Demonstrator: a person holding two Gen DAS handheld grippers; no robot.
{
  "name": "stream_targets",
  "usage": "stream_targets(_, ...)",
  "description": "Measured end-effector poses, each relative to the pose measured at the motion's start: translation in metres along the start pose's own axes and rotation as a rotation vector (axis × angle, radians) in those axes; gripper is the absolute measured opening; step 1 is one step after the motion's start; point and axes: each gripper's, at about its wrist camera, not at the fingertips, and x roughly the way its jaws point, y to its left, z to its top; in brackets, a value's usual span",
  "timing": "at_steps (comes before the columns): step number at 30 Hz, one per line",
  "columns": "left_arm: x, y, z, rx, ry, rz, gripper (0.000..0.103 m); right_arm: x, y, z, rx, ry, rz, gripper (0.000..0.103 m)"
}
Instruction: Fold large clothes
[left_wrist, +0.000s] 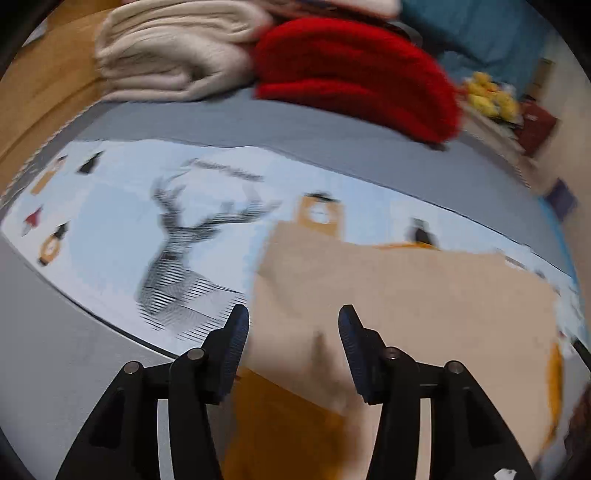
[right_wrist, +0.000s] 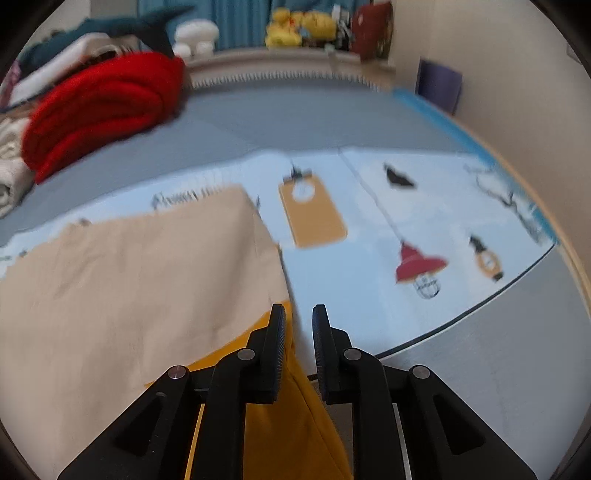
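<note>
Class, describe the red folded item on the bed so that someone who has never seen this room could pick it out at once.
Start at the grey bed surface and look past the pale blue printed sheet toward the far side. There a pile of folded textiles sits; the red folded blanket lies beside the cream folded stack. It is the only bright red, fuzzy bundle there.

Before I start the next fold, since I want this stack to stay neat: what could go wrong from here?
1. The right gripper stands open over the mustard edge; closing there may catch only one layer.
2. The beige garment shows a wrinkle between the open left gripper's fingers; folding now could set it in.
3. The red pile lies close behind; a wide swing could disturb it.
</note>
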Motion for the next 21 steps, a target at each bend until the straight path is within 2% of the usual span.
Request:
stream_targets(2,-0.001,-0.019,-0.012,0.06,0.057,-0.121,0.047,-0.011,0.006,-0.003,-0.044,0.009,0.108,0.032)
stream_targets(3,0.003,-0.032,-0.021,0.1,0.108,-0.194,0.047,-0.014,0.014,-0.011,-0.095,0.065,0.23,0.036)
stream_targets(4,0.007,-0.043,-0.031,0.143,0.16,-0.256,0.047,-0.013,0.02,-0.016,-0.134,0.111,0.301,0.041)
stream_targets(5,0.012,-0.057,-0.044,0.205,0.218,-0.306,0.047,-0.013,0.029,-0.029,-0.195,0.163,0.363,0.041)
stream_targets(6,0.018,-0.072,-0.059,0.292,0.258,-0.307,0.047,-0.013,0.035,-0.041,-0.253,0.2,0.38,0.041)
stream_targets(7,0.021,-0.081,-0.071,0.359,0.269,-0.271,0.047,-0.009,0.043,-0.056,-0.34,0.249,0.368,0.041)
stream_targets(8,0.027,-0.089,-0.086,0.441,0.285,-0.211,0.047,-0.005,0.048,-0.07,-0.419,0.282,0.312,0.041)
stream_targets(10,0.034,-0.092,-0.104,0.523,0.31,-0.148,0.046,-0.001,0.045,-0.085,-0.462,0.305,0.263,0.041)
stream_targets(14,0.023,-0.08,-0.115,0.547,0.283,-0.094,0.046,-0.004,0.017,-0.086,-0.381,0.346,0.273,0.041)
stream_targets(21,-0.001,-0.057,-0.129,0.507,0.273,-0.015,0.045,-0.013,-0.004,-0.105,-0.396,0.392,0.223,0.041)
